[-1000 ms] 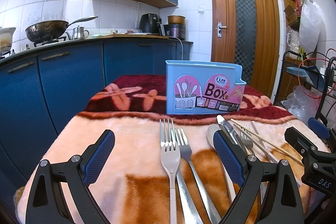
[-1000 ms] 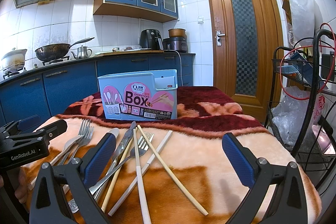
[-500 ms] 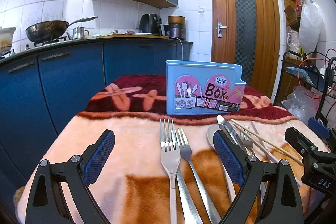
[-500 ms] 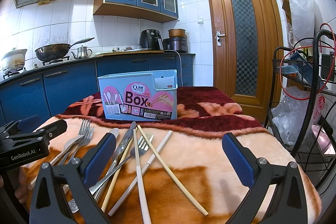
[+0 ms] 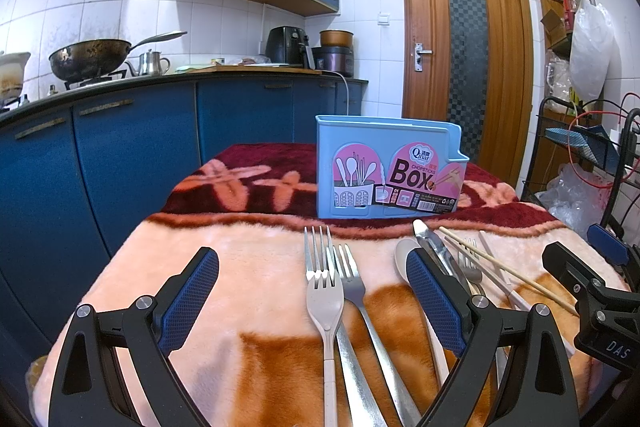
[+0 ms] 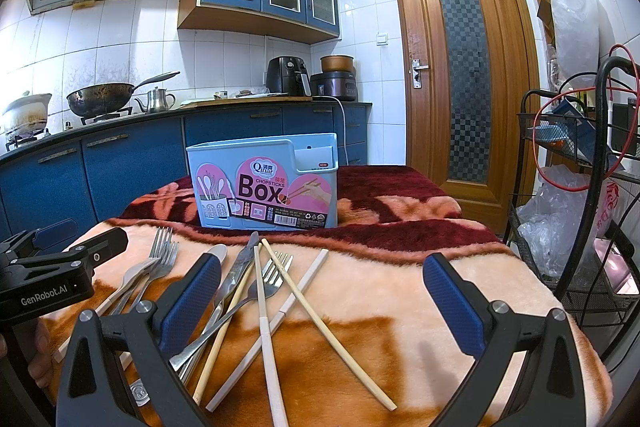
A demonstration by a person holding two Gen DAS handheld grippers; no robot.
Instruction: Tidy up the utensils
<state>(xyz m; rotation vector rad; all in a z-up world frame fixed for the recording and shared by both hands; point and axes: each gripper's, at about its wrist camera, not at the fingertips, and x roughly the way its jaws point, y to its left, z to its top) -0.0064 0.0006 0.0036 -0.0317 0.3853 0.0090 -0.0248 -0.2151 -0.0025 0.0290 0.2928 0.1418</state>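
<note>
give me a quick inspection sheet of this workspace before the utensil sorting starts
surface: fleece blanket in peach, orange and maroon covers the table
job's things: blue chopsticks box upright at the back; forks, spoon, knife and chopsticks loose in front, partly crossed
clutter: nothing seen on the blanket
grippers: left gripper and right gripper open, holding nothing
cables: red wire on the wire rack
surroundings: blue cabinets, wok, wooden door
</note>
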